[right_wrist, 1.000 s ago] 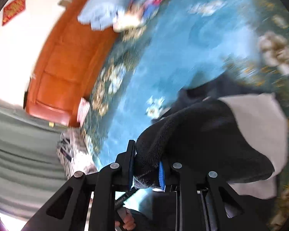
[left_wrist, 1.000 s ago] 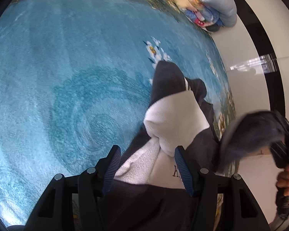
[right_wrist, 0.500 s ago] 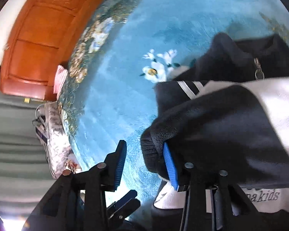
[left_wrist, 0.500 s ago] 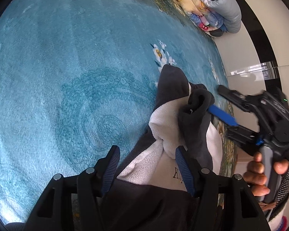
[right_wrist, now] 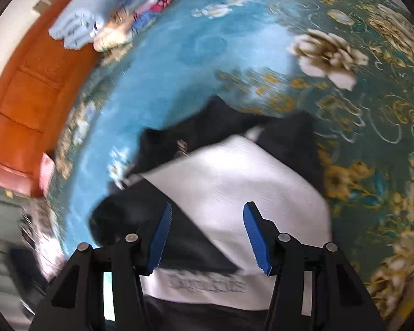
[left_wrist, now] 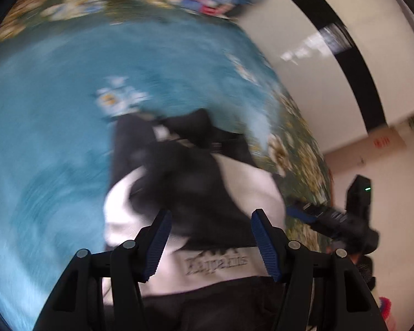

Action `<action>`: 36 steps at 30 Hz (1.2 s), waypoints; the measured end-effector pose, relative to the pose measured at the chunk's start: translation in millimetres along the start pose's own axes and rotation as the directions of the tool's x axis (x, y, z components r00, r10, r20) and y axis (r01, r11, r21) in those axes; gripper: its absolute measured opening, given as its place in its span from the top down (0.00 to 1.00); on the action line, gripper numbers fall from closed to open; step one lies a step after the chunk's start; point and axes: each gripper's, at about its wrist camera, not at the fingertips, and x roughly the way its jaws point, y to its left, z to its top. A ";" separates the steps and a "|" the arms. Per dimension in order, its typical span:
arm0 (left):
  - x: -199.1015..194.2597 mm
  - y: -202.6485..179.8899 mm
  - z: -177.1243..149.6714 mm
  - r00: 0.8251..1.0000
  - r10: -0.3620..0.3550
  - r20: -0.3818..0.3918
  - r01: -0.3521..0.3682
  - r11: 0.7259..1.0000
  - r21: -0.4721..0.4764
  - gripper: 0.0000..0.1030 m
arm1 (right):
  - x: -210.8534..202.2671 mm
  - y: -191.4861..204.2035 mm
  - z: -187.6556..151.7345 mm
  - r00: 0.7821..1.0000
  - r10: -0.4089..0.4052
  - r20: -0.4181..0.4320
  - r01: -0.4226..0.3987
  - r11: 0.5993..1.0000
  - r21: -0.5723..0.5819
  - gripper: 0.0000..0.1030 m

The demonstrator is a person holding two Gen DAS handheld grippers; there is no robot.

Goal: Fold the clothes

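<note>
Released since half a second ago, the dark sleeve (right_wrist: pixel 140 215) lies folded across the jacket (right_wrist: pixel 234 182) toward nine o'clock; both grippers' jaws spread, seemingly to free the fold.

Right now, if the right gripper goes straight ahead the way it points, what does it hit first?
The right gripper is open and would most likely meet the black-and-white jacket, on its white panel, lying on the blue carpet. Depth is unclear.
</note>
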 end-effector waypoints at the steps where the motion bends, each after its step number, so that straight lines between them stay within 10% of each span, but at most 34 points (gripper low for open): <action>1: 6.5 -0.9 5.2 1.000 0.011 -0.008 -0.011 1.000 0.006 0.38 | 0.1 -2.7 -3.3 1.000 -0.021 0.002 0.021 0.999 -0.030 0.46; 14: 62.1 44.4 9.2 0.976 0.150 -0.156 -0.167 0.980 -0.104 0.38 | 36.8 -39.2 -28.3 0.999 -0.046 -0.006 0.046 0.999 0.014 0.43; 20: 11.2 39.1 -10.5 0.995 0.078 -0.062 -0.084 0.989 -0.118 0.29 | 0.9 -33.6 -40.5 0.998 0.013 0.064 -0.015 0.999 0.038 0.43; 36: -97.6 73.7 -120.8 0.974 0.219 -0.057 -0.227 0.938 -0.261 0.29 | -71.5 -62.8 -149.6 0.992 0.036 0.123 -0.058 0.982 0.182 0.42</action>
